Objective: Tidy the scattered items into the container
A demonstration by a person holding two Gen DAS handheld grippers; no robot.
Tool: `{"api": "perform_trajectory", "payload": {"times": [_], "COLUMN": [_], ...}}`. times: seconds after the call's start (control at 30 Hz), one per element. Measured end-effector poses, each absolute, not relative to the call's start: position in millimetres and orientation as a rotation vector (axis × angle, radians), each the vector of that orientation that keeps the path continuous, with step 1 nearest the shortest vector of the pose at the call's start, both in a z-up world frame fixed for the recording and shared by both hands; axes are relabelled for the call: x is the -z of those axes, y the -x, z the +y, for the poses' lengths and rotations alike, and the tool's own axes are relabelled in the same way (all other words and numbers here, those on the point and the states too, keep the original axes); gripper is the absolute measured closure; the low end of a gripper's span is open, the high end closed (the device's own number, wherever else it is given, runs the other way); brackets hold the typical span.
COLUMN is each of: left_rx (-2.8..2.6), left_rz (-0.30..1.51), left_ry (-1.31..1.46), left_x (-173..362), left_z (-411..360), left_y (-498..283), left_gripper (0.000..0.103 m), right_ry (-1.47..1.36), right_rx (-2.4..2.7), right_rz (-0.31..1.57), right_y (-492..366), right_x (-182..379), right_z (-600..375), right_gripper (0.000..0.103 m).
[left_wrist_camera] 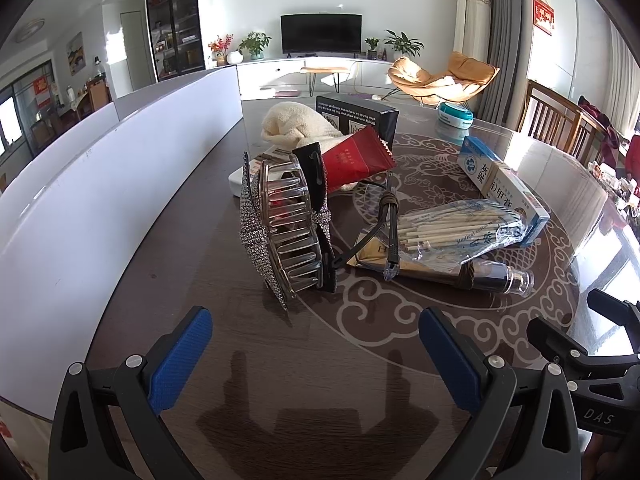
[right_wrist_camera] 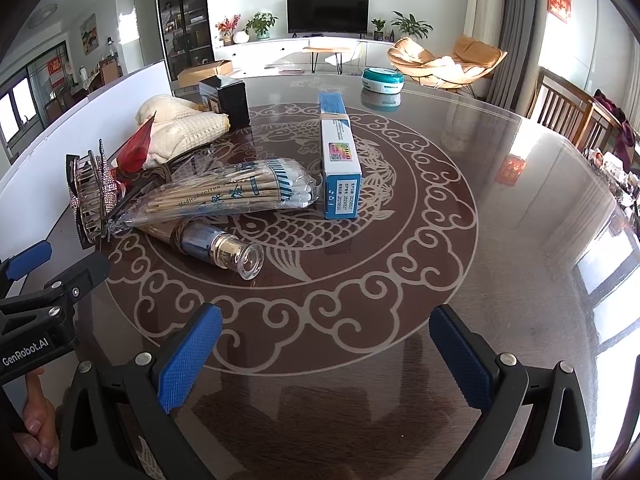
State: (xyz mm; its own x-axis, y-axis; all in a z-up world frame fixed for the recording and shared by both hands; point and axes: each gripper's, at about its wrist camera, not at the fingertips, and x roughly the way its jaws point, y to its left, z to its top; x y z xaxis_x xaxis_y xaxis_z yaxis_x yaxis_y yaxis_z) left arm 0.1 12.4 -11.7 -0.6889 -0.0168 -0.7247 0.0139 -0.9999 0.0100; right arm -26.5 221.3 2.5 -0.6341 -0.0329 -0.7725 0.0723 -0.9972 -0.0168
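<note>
A rhinestone hair claw (left_wrist_camera: 280, 236) stands on the table just ahead of my open, empty left gripper (left_wrist_camera: 316, 340). Behind it lie a red sachet (left_wrist_camera: 356, 158), a cream cloth (left_wrist_camera: 296, 126) and a black box (left_wrist_camera: 360, 114). To the right are a bag of cotton swabs (left_wrist_camera: 452, 228), a gold tube with a clear cap (left_wrist_camera: 480, 276) and a blue-white carton (left_wrist_camera: 504, 184). A white container wall (left_wrist_camera: 100, 200) runs along the left. My right gripper (right_wrist_camera: 326, 340) is open and empty, nearer than the tube (right_wrist_camera: 224, 246), swabs (right_wrist_camera: 236, 192) and carton (right_wrist_camera: 340, 160).
A teal round tin (right_wrist_camera: 382, 78) sits at the table's far side. Wooden chairs (right_wrist_camera: 568, 116) stand at the right edge. The dark table (right_wrist_camera: 420, 264) has a glossy fish pattern. Each gripper shows at the edge of the other's view.
</note>
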Motion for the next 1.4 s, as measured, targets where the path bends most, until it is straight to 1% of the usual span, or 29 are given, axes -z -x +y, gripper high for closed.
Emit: {"api": "perform_trajectory", "payload": {"times": [1.4], "left_rx": [2.873], "left_rz": [0.008], "left_ry": [-1.265], "left_x": [14.2], "left_z": [14.1], "left_y": [0.9], "left_gripper": [0.0], "right_ry": [-1.344], "right_rx": [2.784], "right_rz": [0.082], "right_y": [29.0], "right_x": [0.8], "right_z": [220.0], "right_gripper": [0.0]}}
